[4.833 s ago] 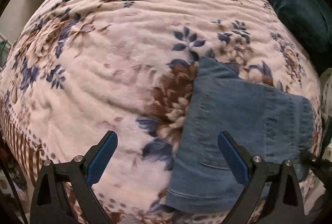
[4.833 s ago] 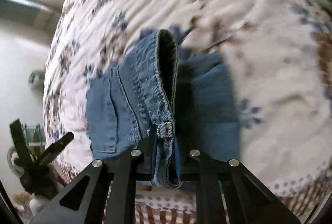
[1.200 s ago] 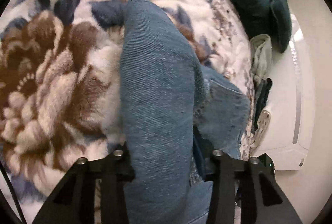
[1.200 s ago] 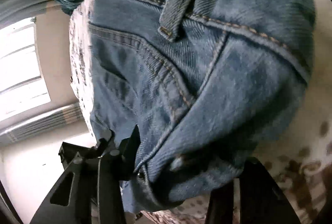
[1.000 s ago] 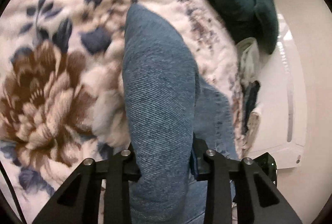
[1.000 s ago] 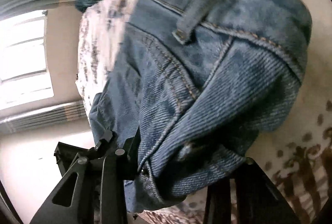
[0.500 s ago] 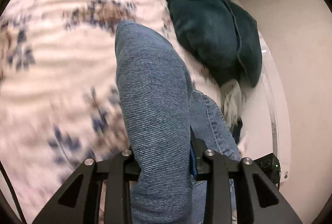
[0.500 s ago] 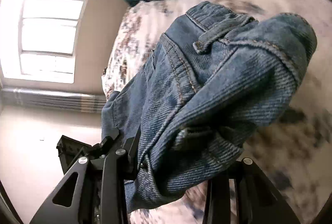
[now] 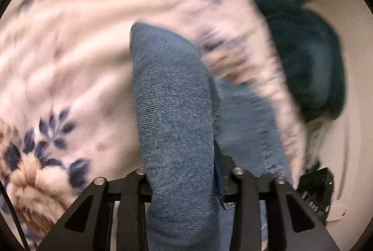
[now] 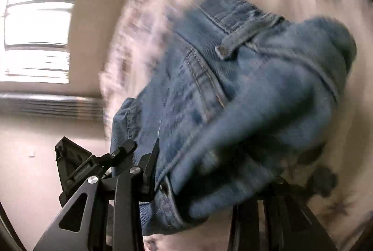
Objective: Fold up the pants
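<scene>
Denim fills the middle of both wrist views. In the left wrist view the left gripper (image 9: 186, 175) points steeply down toward the bed (image 9: 70, 53), its two black fingers entering from 6 o'clock with a thick roll of the pants (image 9: 172, 111) standing between them. The fabric packs the gap from finger to finger and rises toward 12 o'clock, with a second layer of denim trailing off toward 4 o'clock. Its jaws are opening at this moment, yet the cloth still sits pressed between the pads. The floral blanket spreads from 7 to 1 o'clock, heavily blurred, and a dark teal cushion (image 9: 310, 60) lies at 2 o'clock near the bed's far edge. At 4 o'clock a corner of the other gripper's black body shows beside the denim.

In the right wrist view the right gripper (image 10: 209, 181) tilts down less steeply, its fingers rising from 6 o'clock, one at 7 o'clock and the other at 5 o'clock partly hidden by cloth. The waistband end of the pants (image 10: 244, 99) bulges between them, with a belt loop (image 10: 244, 36) toward 1 o'clock. These jaws too are opening, with the denim wedged between them and bearing on the left finger. A bright window (image 10: 37, 22) sits at 10 o'clock, and the left gripper's black frame shows at 8 o'clock, just beside the hanging fabric.
</scene>
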